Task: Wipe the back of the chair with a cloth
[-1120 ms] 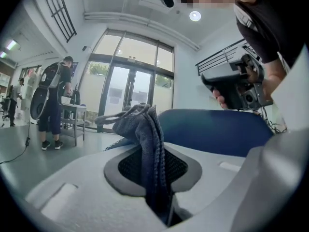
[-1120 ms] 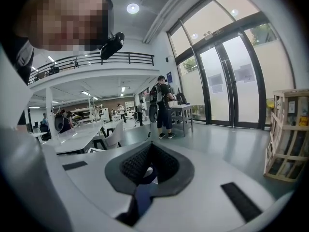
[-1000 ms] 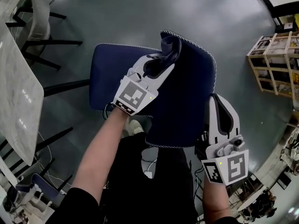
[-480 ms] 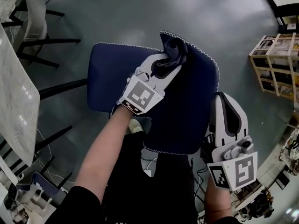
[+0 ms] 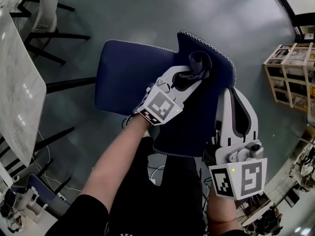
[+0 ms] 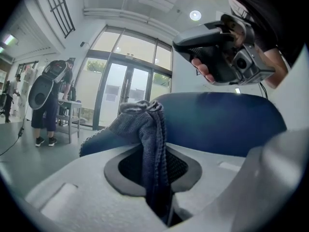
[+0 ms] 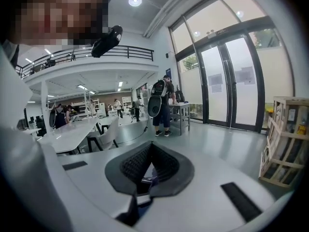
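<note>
1. Clamped hard on a bunched dark cloth (image 6: pixel 145 124): fingers (image 6: pixel 91 187) of the left gripper (image 6: pixel 153 153) drawn in to a narrow slit around the folds, with a wad standing proud beyond the tips.
2. Set against the blue chair back (image 5: pixel 197 122) near its stitched top edge, judging by the head view, with the seat (image 5: pixel 128 77) lying off to the left of it.
3. Shut together on the other side: fingers (image 7: pixel 87 178) of the right gripper (image 7: pixel 149 151) meeting pad to pad, with nothing seen held between them and only a sliver of blue showing through the gap lower down.
4. Laid along the right-hand edge of the chair back, touching it or just beside it; likely there to steady the chair, though real contact cannot be told.
5. Probably mid-wipe, with the cloth up near the top of the chair back and most of the panel below it yet to be covered.
6. Next, by this reading: press the wad flat to the fabric, sweep across and downward in overlapping passes, hold the pinch firm so the cloth does not slip free, and brace the edge against tipping.
</note>
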Tool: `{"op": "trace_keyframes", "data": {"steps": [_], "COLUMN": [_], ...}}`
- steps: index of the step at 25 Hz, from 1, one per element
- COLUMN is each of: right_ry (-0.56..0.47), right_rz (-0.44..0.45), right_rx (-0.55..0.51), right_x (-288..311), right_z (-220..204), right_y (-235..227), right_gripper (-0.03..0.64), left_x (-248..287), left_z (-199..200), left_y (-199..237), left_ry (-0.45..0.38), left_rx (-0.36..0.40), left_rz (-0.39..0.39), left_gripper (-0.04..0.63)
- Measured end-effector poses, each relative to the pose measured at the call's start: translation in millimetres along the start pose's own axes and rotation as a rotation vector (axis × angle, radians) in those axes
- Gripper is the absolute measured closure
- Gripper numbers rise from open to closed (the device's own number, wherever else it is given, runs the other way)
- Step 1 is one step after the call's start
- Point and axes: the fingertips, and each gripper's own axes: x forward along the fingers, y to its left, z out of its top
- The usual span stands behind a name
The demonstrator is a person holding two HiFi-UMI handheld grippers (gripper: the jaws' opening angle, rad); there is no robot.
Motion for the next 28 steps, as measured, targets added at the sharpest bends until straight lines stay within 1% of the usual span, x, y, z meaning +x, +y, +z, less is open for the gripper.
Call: {"op": "trace_keyframes", "data": {"steps": [3, 8, 11, 18, 28], "right_ry": [-0.018, -0.022, -0.043, -0.043, -0.031], "right_rz": [-0.007, -0.049, -0.064, -0.067, -0.054], "right_rx": [0.011, 0.006, 0.011, 0.008, 0.011], "right_x": [-6.6, -19.1, -28.2, -50.3, -64.8], "right_z": [-6.1, -16.2, -16.6, -23.4, -28.6], "right_y": [4.1, 5.1, 7.9, 18.9, 34.9], "right_gripper": [0.603, 0.603, 0.603, 0.603, 0.603], "left_x": [-6.5, -20.5, -30.6, -58.7, -94.0], "left_z": [-2.0, -3.8, -4.6, -12.4, -22.4], "left_y": [-10.8, -35.1, -51.9, -96.3, -143.3], "left_ry": [-0.001, 0.006, 0.011, 0.028, 0.064], "left_rx": [0.002, -0.009, -0.010, -0.033, -0.039], "left_rz": [-0.015, -0.034, -0.054, -0.098, -0.183], "left_gripper": [0.525, 0.525, 0.525, 0.525, 0.525]}}
